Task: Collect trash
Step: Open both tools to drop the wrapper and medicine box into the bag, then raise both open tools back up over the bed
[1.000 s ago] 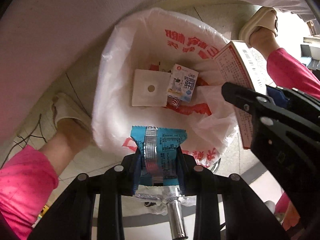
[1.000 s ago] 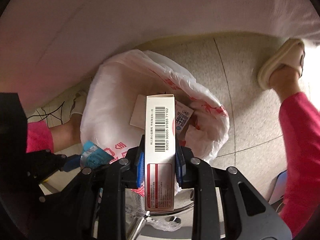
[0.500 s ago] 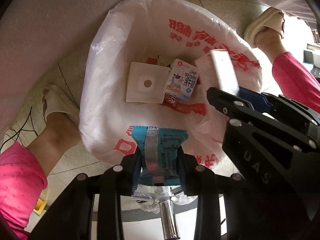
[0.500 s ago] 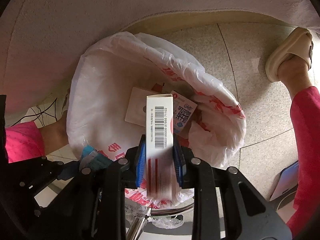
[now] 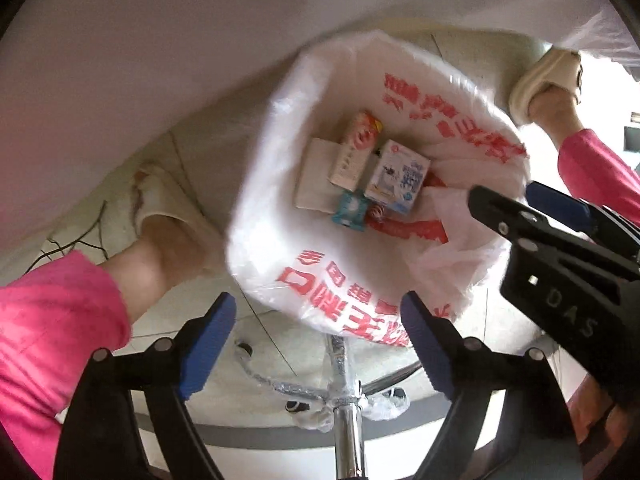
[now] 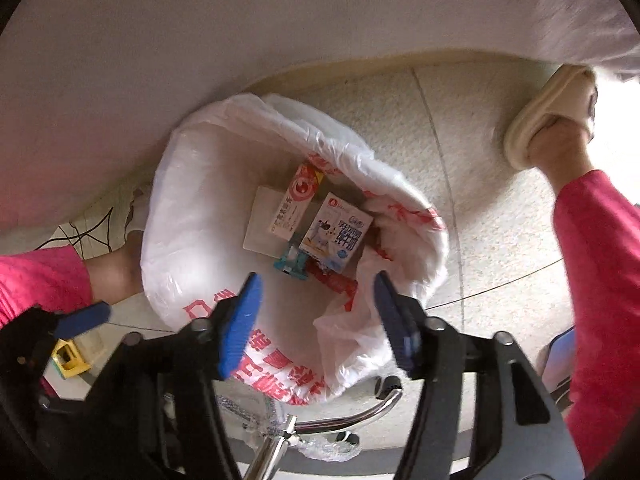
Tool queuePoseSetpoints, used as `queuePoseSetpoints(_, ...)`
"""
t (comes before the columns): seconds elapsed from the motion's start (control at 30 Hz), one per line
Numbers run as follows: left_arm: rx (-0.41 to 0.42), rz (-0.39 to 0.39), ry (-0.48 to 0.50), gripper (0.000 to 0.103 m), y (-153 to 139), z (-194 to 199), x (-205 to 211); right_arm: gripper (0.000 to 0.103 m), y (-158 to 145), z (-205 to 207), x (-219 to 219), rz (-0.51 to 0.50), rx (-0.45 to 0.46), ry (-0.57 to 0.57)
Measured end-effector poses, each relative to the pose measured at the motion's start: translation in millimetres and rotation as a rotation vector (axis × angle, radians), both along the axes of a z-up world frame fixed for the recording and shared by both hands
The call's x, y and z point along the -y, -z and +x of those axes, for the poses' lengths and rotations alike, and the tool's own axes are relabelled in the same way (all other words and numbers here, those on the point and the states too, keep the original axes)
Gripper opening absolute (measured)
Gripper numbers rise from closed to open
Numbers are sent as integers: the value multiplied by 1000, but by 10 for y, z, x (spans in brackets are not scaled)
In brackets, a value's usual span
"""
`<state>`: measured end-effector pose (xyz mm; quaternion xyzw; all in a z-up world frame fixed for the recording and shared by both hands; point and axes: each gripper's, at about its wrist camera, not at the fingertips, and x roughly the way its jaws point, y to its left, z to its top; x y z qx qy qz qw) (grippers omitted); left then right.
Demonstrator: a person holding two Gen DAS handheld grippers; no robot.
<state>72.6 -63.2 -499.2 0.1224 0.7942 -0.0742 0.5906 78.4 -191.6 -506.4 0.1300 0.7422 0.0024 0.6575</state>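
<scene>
A white plastic trash bag [image 5: 256, 216] with red print stands open on the floor; it also shows in the right wrist view [image 6: 180, 216]. Inside lie a white-and-red carton [image 5: 352, 152] [image 6: 294, 206], a blue wrapper [image 5: 350, 210] [image 6: 290, 262], a milk carton [image 5: 400, 178] [image 6: 336, 234] and a white flat piece [image 5: 314, 180] [image 6: 260, 224]. My left gripper [image 5: 320, 344] is open and empty above the bag's near rim. My right gripper [image 6: 316, 316] is open and empty above the bag; it also shows in the left wrist view [image 5: 532, 216].
The person's slippered feet stand left [image 5: 160, 216] and right [image 5: 548, 76] of the bag. A chrome chair base [image 5: 344, 400] is below the grippers. A white cloth [image 5: 160, 40] hangs behind. A yellow block [image 6: 70, 356] lies at lower left.
Both grippers opened. The blue wrapper and the white-and-red carton dropped into the bag and lie among the other trash.
</scene>
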Motion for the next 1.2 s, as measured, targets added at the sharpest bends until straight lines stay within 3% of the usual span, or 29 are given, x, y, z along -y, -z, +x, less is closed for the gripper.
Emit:
queuePoseSetpoints(0.07,30,-2,-7,82,-146,7,-56,63,-166,-33,17,4,32,-10)
queuePoseSetpoints(0.2,75,-42,-5,82,-505,-27,-129,83,-658,-128,-48,28,135,-26)
queuePoseSetpoints(0.33,149,-68,13,82,-992,3,-246,84,-1193,-168,-156,24,240,-52)
queuePoseSetpoints(0.43,231,-87,31,82,-1448,129,-321,85,-1777,-119,-240,-65,370,-108)
queuePoseSetpoints(0.5,294,-107,44,83,-1772,238,-368,88,-2093,-53,-254,-70,428,-143)
queuePoseSetpoints(0.67,431,-211,46,88,-2624,636,-491,88,-2839,134,-254,-69,543,-228)
queuePoseSetpoints(0.93,553,-246,116,89,-3664,1488,-451,92,-3801,615,-94,-119,661,-328)
queuePoseSetpoints(1.2,586,-235,221,90,-4188,2386,-271,92,-4412,1220,142,-88,732,-338)
